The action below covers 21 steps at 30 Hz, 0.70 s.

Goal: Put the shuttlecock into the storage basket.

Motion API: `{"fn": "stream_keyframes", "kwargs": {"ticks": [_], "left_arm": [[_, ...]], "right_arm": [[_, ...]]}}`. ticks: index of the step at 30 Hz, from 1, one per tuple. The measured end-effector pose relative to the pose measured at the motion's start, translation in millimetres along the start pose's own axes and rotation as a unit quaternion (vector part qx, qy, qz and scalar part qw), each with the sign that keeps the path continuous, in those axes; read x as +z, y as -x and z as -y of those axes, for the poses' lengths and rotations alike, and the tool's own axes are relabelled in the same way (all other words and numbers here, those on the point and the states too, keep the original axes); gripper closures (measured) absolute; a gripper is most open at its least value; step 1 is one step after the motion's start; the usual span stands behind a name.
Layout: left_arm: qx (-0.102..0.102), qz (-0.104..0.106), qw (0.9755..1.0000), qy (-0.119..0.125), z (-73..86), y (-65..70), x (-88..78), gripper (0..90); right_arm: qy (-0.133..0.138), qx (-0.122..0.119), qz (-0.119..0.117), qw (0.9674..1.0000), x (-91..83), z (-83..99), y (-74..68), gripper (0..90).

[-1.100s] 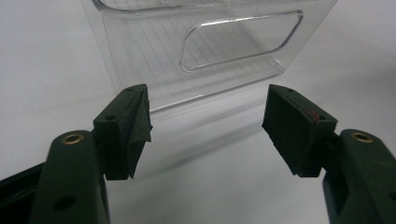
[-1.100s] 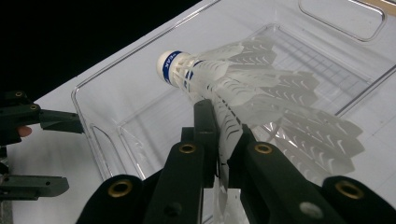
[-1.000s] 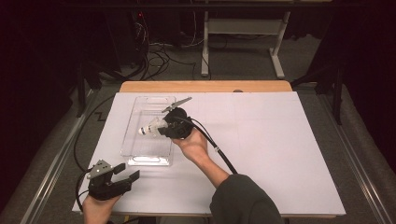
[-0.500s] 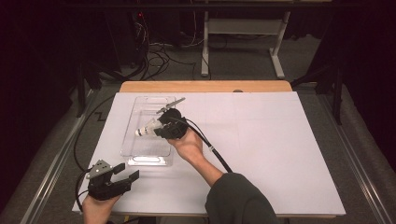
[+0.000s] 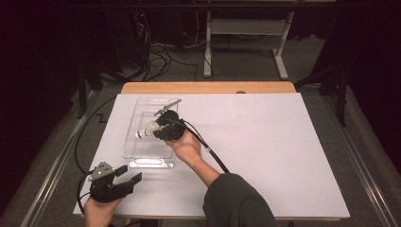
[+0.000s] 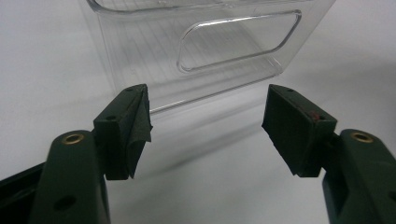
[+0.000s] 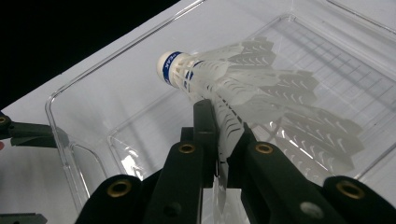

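A white plastic shuttlecock (image 5: 143,131) with a blue band on its cork hangs over the inside of a clear plastic bin (image 5: 130,142). My right gripper (image 5: 156,131) is shut on the skirt of the shuttlecock (image 7: 233,84), and the cork points away from the jaws toward the bin's left wall. In the right gripper view my right gripper (image 7: 218,126) pinches the skirt's edge above the bin (image 7: 84,79) floor. My left gripper (image 5: 127,176) rests open near the table's front left corner. Its jaws (image 6: 205,123) face the bin's near end wall (image 6: 233,42) with nothing between them.
The bin lies on a white sheet (image 5: 265,142) that covers the table, with a wooden edge (image 5: 208,87) at the back. A black cable (image 5: 208,149) trails from the right gripper across the sheet. Cables and a frame's legs stand on the floor behind.
My right gripper has shifted a little left and lower over the bin, carrying the shuttlecock. The left gripper has stayed put.
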<state>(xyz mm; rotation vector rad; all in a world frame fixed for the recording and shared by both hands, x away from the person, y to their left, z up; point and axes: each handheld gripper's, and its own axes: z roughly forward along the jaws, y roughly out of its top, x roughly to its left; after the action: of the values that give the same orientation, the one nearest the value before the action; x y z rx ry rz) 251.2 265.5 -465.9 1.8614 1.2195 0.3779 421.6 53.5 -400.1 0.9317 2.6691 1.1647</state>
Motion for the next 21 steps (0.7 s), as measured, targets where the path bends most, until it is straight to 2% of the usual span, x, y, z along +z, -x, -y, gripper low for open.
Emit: {"fn": "stream_keyframes", "kwargs": {"ticks": [10,21], "left_arm": [[0.001,0.002,1.0000,0.000,-0.3,0.2,0.5,32.9],[0.002,0.003,1.0000,-0.002,-0.3,0.6,0.9,32.9]], "right_arm": [[-0.019,0.001,0.009,0.9998,15.7,-1.9,-0.8,88.2],[-0.033,-0.004,0.014,0.9993,23.5,-3.3,-4.0,87.4]]}}
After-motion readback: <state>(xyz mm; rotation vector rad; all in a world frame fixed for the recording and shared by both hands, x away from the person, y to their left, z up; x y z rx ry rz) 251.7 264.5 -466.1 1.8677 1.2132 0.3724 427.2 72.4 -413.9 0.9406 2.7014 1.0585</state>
